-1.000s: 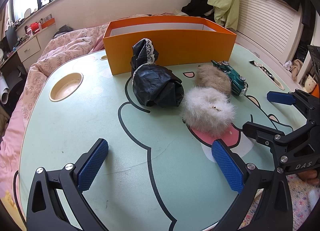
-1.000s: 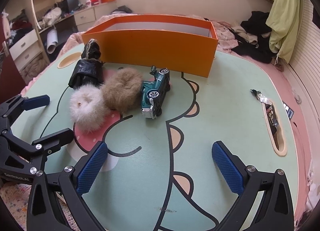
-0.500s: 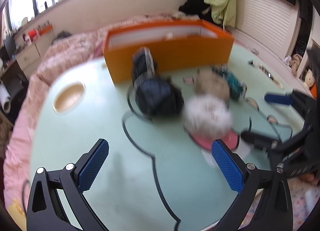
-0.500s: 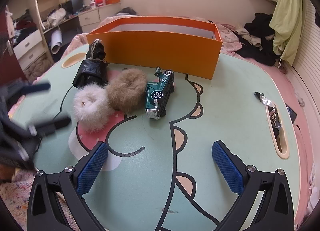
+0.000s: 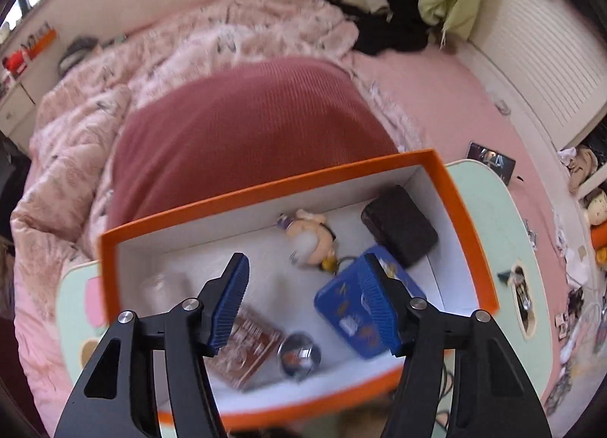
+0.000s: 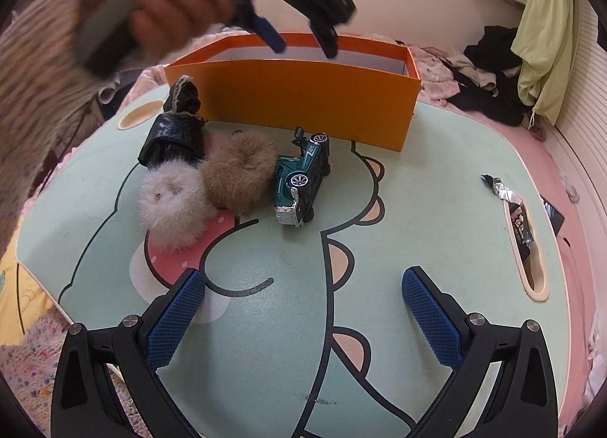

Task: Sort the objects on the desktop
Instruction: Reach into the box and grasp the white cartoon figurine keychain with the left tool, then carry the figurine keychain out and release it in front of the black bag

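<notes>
My left gripper (image 5: pixel 303 301) is open and empty, held high over the orange box (image 5: pixel 265 187), looking down into it; it also shows in the right wrist view (image 6: pixel 303 40) above the box (image 6: pixel 303 96). Inside lie a blue tin (image 5: pixel 341 309), a dark pouch (image 5: pixel 398 225), a small plush figure (image 5: pixel 311 233), a brown booklet (image 5: pixel 246 347) and a round metal item (image 5: pixel 299 354). My right gripper (image 6: pixel 303 320) is open and empty, low over the table. Ahead of it lie a white fluffy scrunchie (image 6: pixel 170 199), a brown fluffy scrunchie (image 6: pixel 239 168), a green toy car (image 6: pixel 303 180) and a black bag (image 6: pixel 174 131).
The green cartoon table (image 6: pixel 436 187) has a slot with wrappers (image 6: pixel 523 233) at the right and a cup recess (image 6: pixel 136 115) at the far left. A pink bed (image 5: pixel 227 115) with clothes lies behind the box.
My left gripper has risen from low over the table to above the orange box, tilted down into it, and its jaws have narrowed. The right gripper has barely moved.
</notes>
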A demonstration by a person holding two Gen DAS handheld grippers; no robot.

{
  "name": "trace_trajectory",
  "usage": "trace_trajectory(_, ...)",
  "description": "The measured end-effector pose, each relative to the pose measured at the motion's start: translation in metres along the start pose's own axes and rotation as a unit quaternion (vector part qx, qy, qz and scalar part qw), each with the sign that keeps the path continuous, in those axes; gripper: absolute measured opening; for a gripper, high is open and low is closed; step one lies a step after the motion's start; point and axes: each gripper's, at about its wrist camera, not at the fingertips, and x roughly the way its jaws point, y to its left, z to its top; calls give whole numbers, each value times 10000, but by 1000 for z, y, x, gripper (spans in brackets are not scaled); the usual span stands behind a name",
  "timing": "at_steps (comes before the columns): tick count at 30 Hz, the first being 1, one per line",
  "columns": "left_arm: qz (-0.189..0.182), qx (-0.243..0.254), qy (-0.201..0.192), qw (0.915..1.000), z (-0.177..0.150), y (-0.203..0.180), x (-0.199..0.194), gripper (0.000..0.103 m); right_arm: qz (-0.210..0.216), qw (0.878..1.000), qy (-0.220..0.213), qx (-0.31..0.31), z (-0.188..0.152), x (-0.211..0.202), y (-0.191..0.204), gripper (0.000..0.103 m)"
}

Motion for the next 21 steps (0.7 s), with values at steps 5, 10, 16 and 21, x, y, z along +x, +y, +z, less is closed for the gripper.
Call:
trace_trajectory(5,188,-223,367,9989,11,-2,37,39,21,10000,-24,-4,-1,0,-1,103)
trace_trajectory(10,74,-105,379,9992,6,-3,42,36,24,10000,-31,-8,0,-1,-1,103)
trace_trajectory(16,-335,-35,-537,9980,-16,8,-20,36,21,10000,-32,-8,-1,0,0,103)
trace_trajectory(21,-901,60,-1465,9851,-71,19,-107,36,18,10000,-30,-7,0,0,0,103)
